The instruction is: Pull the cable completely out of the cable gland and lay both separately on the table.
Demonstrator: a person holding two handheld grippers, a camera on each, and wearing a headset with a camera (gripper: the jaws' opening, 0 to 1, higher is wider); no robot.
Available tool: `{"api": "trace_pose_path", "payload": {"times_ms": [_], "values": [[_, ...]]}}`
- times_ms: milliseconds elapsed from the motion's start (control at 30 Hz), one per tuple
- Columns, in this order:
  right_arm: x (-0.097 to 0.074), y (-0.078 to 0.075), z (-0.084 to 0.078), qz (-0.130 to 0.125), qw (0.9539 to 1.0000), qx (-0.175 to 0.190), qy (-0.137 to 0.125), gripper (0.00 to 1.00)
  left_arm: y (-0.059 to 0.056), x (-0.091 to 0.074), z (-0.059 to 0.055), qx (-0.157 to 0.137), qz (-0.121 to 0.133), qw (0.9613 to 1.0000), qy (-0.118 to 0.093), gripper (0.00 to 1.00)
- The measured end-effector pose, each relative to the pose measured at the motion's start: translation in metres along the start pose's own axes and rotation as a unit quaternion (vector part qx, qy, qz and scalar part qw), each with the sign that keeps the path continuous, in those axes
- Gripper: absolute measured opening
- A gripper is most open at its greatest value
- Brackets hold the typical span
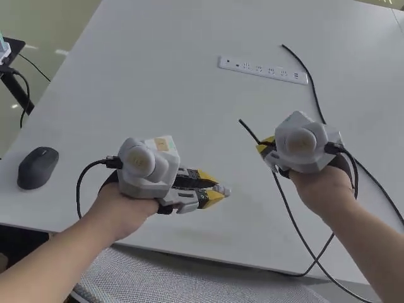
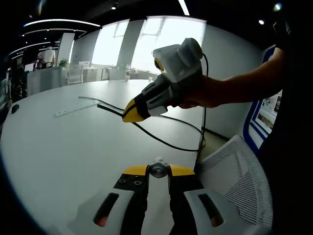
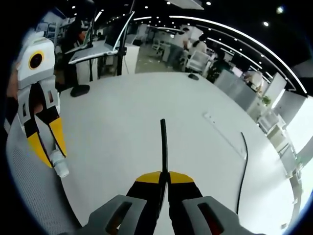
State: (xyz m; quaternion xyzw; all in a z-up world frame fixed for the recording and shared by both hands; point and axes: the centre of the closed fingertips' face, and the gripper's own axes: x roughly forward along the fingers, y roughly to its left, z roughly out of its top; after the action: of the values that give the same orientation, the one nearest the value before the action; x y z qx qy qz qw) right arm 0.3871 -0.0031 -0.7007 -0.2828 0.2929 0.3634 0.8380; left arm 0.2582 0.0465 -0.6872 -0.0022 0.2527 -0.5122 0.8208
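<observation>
Gripping its handle from underneath, the person's left hand [image 1: 123,208] holds the left gripper [image 1: 218,191] roughly level above the near edge of the white table [image 1: 158,76], with the forearm entering from the lower left and the jaws pointing toward the other gripper. The jaws are closed on one small grey cable gland [image 2: 158,168], pinched right at the yellow tips so that its round end sticks out past them.

The right hand [image 1: 322,183] comes in from the lower right and holds the right gripper [image 1: 264,148] off the table, with its yellow tips aimed back toward the left gripper. Its jaws are clamped flat on one black cable [image 3: 163,142]. A short, straight free end runs out ahead of the tips, and the rest hangs behind the gripper and loops down past the table edge. The two grippers are well apart, so the cable end and the gland do not touch, and neither lies on the table.

Ahead of the right gripper, one white power strip [image 1: 263,70] lies flat on the table. One more black cord [image 3: 243,166] lies on the table off to the right of that gripper's jaws, just beside the strip. Off to the left of the left gripper's hand, one dark computer mouse [image 1: 36,167] sits near the table edge. Below both grippers, on the near side of the table, there is a grey mesh chair seat [image 1: 189,284].
</observation>
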Motion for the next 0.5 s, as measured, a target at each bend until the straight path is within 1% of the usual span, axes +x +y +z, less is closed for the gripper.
{"api": "trace_pose_path", "payload": {"times_ms": [100,233,267,433,500], "values": [[0.007,0.002,0.007,0.003,1.0,-0.003,0.0,0.0,0.001,-0.001,-0.004,-0.006,0.003,1.0,-0.002,0.15],[0.022,0.003,0.015,0.01,0.9998,-0.018,0.003,0.0,0.002,-0.006,-0.008,-0.012,0.006,0.9999,-0.007,0.15],[0.025,0.004,0.016,0.012,0.9997,-0.02,0.004,0.0,0.002,-0.008,-0.009,-0.019,0.007,0.9998,-0.009,0.15],[0.044,0.013,0.024,0.027,0.9987,-0.042,0.006,0.0,0.003,-0.018,-0.014,-0.022,0.011,0.9996,-0.012,0.15],[0.051,0.017,0.028,0.032,0.9981,-0.052,0.004,0.0,0.006,-0.021,-0.02,-0.025,0.015,0.9995,-0.009,0.15]]}}
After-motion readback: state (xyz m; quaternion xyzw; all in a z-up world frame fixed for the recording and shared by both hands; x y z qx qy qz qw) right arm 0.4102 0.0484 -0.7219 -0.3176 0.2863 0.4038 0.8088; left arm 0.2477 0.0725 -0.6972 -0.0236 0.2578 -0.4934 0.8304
